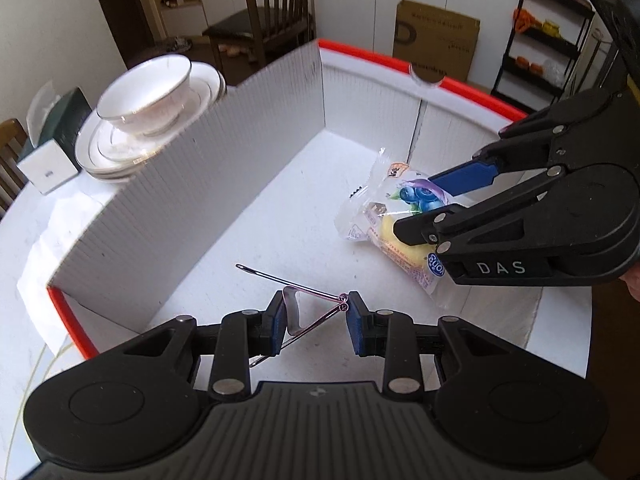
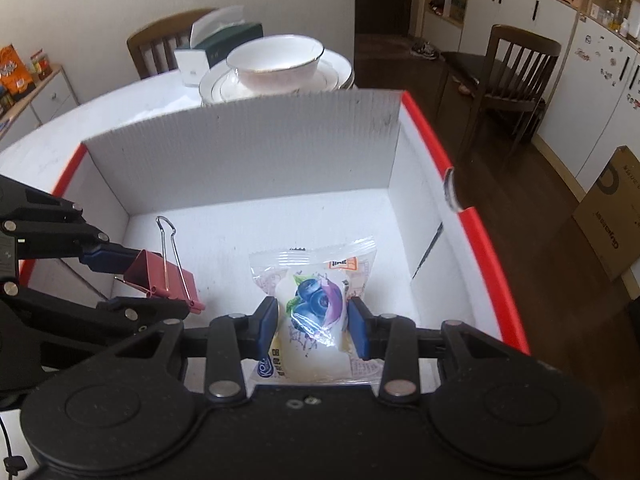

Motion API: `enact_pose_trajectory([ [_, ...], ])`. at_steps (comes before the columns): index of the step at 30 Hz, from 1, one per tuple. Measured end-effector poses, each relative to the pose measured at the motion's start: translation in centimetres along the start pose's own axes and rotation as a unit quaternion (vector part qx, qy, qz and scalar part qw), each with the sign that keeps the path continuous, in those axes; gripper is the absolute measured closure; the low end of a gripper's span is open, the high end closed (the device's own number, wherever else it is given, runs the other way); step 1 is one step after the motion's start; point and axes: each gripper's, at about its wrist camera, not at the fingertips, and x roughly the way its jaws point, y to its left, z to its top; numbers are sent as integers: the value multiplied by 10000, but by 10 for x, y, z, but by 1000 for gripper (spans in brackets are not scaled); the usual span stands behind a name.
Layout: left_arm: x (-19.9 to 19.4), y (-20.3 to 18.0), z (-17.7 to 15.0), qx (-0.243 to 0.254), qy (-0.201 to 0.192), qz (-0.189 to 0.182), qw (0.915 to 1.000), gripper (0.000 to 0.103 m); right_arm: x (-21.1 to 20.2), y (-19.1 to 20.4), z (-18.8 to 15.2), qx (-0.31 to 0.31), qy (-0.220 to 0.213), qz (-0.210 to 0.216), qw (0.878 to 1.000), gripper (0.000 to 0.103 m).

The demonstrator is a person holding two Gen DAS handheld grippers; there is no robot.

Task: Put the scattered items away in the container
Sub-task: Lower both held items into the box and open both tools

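White table (image 2: 48, 148) bears box (image 2: 248, 152); left gripper (image 1: 316, 314) pinches binder clip (image 2: 160, 272), right gripper (image 2: 312, 322) pinches snack packet (image 2: 316, 280)

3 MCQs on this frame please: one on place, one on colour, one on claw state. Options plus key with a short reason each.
1. Where is the snack packet?
A. on the plates
B. over the box interior, between the right claw pads
C. on the floor

2. What colour is the binder clip body?
A. red
B. green
C. yellow

3. What is the left claw doing?
A. wide open, nothing in it
B. shut on the binder clip
C. shut on the bowl

Key:
1 B, the right wrist view shows the blue pads on both sides of the packet, with the box floor behind it.
2 A, the clip body shows red in the right wrist view.
3 B, its pads clamp the clip in both views.
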Motion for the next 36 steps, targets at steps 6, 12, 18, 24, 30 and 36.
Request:
enact_pose_trajectory([
  [6,13,2,-4,-2,295,-16,9996,73,12,-2,0,16,203,-21,9998,66],
  [12,21,2,-5,-20,499,-89,9987,73,14,-2,2,-1,258,1,9997,65],
  [18,22,0,-5,35,580,-62,9983,73,13,-2,2,-6,239,-43,9997,64],
  [24,17,3,-7,-59,476,-77,9988,73,5,-4,1,-36,114,-69,9999,54],
  [30,1,4,-10,-135,249,-67,9996,73,-7,-5,-1,-7,-18,-36,10000,51],
  [36,-16,5,-14,-269,27,-12,9996,71,-23,-2,-1,-83,-162,23,9998,49],
])
